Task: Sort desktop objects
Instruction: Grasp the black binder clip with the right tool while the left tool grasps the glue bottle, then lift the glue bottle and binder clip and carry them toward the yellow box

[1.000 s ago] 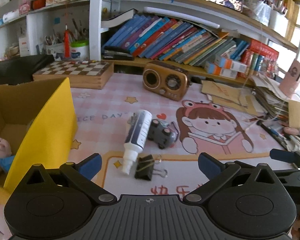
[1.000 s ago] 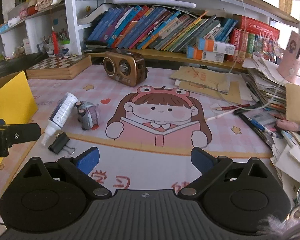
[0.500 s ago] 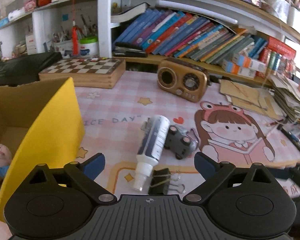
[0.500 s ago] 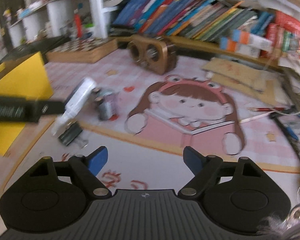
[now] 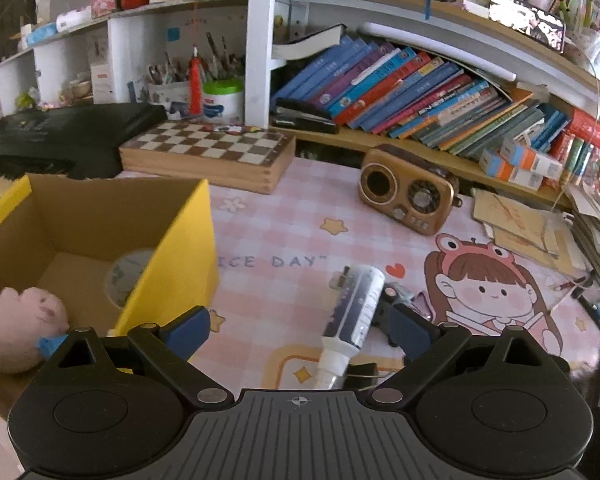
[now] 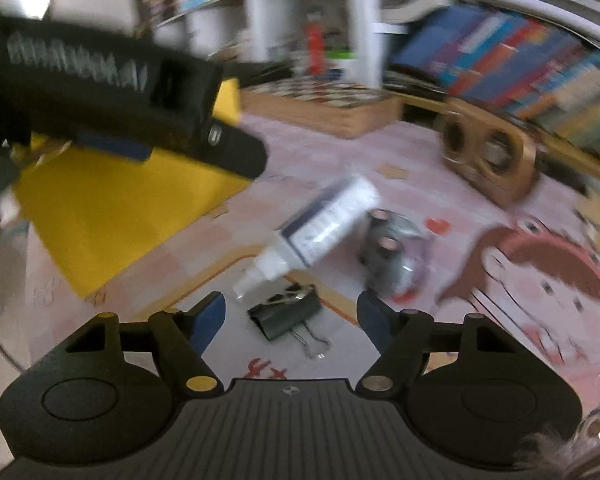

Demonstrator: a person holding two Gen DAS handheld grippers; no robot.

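A white spray bottle (image 5: 354,312) (image 6: 324,226) lies on the pink desk mat, nozzle toward me. A black binder clip (image 6: 286,314) lies just in front of it, between my right fingers; a small grey toy car (image 6: 388,252) (image 5: 398,294) lies right of the bottle. A yellow cardboard box (image 5: 100,240) (image 6: 132,200) stands at the left, holding a pink plush (image 5: 18,328). My left gripper (image 5: 298,332) is open and empty above the mat by the box. My right gripper (image 6: 292,316) is open and empty, low over the clip. The right wrist view is blurred.
A brown retro radio (image 5: 408,192) and a wooden chessboard box (image 5: 208,156) stand at the back of the mat. Books fill the shelf (image 5: 420,92) behind. Papers and pens (image 5: 580,232) pile at the right. The left gripper's body (image 6: 100,92) crosses the right wrist view.
My right gripper has swung left and forward, down toward the binder clip. My left gripper has moved left and back toward the yellow box. Both stay open.
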